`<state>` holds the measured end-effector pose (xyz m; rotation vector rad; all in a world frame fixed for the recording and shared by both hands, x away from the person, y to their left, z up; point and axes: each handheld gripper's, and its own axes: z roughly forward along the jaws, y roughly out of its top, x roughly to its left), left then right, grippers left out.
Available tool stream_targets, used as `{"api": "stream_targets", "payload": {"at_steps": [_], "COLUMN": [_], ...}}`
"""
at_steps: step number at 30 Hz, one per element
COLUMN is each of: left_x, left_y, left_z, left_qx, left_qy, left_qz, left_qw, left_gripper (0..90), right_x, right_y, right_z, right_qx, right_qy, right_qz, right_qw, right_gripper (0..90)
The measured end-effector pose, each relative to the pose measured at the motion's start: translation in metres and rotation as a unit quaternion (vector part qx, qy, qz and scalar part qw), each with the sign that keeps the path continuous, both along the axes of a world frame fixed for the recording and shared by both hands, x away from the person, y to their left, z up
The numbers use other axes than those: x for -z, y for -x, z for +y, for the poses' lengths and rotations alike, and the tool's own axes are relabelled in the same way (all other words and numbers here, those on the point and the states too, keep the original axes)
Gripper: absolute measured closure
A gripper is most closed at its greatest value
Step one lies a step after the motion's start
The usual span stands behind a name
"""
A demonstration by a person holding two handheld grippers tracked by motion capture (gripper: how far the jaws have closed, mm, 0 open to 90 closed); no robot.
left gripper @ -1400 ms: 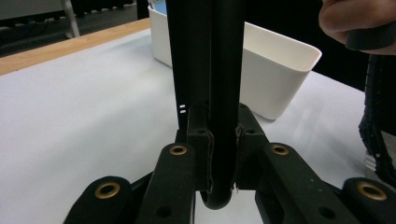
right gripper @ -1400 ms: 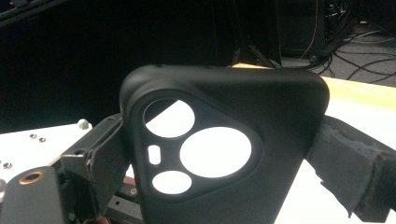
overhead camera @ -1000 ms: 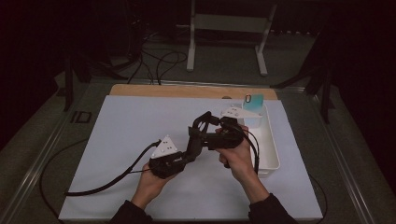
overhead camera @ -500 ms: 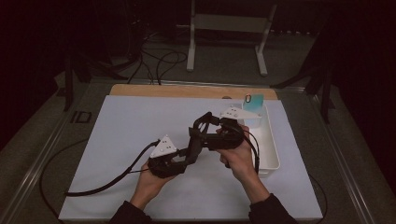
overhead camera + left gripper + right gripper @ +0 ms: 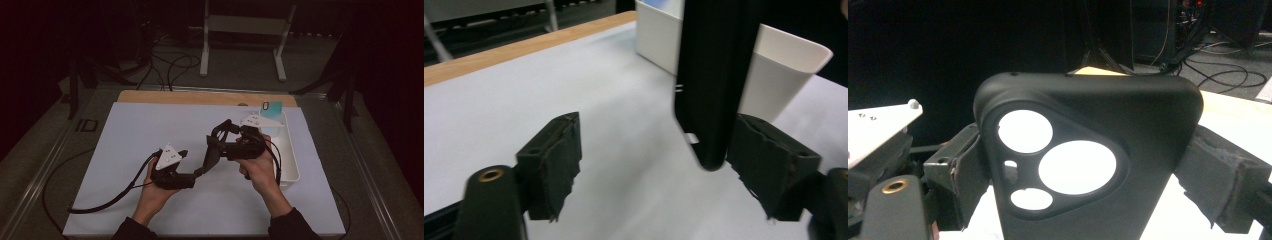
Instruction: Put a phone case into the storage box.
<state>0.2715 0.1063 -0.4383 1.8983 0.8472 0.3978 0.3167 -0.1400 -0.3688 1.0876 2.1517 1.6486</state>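
Two grippers meet over the middle of the white mat (image 5: 150, 130), both on one black phone case (image 5: 1088, 165). Right gripper (image 5: 216, 142), held in the right hand (image 5: 260, 167), pinches the phone case by its two long edges; in the right gripper view both pads press against the case sides, camera cutouts facing the lens. In the high view the case (image 5: 211, 152) hangs tilted, its lower end toward the left gripper (image 5: 192, 175), just above the mat, near centre.

Left gripper, in the left hand (image 5: 152, 192), has just been opening: jaws spread. In the left gripper view the case's lower end (image 5: 714, 85) sits between the pads, close against the right-hand pad (image 5: 774, 165), well apart from the left-hand pad (image 5: 551, 160). Can't tell if it touches the right-hand pad; no pinch.

White bin (image 5: 289, 165) stands at the right side of the mat, just right of the right hand; it shows behind the case in the left gripper view (image 5: 784, 70). Pale blue card (image 5: 272, 108) stands at the bin's far end. Wooden table edge (image 5: 200, 97) runs along the mat's far side. Cable (image 5: 100, 202) trails from the left gripper toward the near left.
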Motion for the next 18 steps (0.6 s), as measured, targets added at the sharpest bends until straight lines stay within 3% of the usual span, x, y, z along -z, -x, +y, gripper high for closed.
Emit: {"api": "stream_targets", "payload": {"at_steps": [7, 13, 18], "left_x": [0.002, 0.006, 0.011], "left_y": [-0.001, 0.000, 0.001], "left_z": [0.015, 0.029, 0.044], "left_qx": [-0.030, -0.047, -0.071], "left_qy": [-0.002, 0.006, 0.008], "left_qz": [0.003, 0.006, 0.006], "left_qw": [0.9995, 0.9989, 0.9974], "left_gripper": [13.9, 1.9, 0.0], "right_x": [-0.001, -0.001, -0.003], "right_y": [0.000, -0.001, -0.001], "right_z": [-0.002, -0.004, -0.007], "right_qx": [0.003, 0.004, 0.007], "right_qy": [0.001, 0.003, 0.006], "right_qz": [-0.001, -0.002, -0.005], "right_qw": [1.0000, 1.0000, 0.9999], "right_gripper": [14.3, 14.3, 14.2]}}
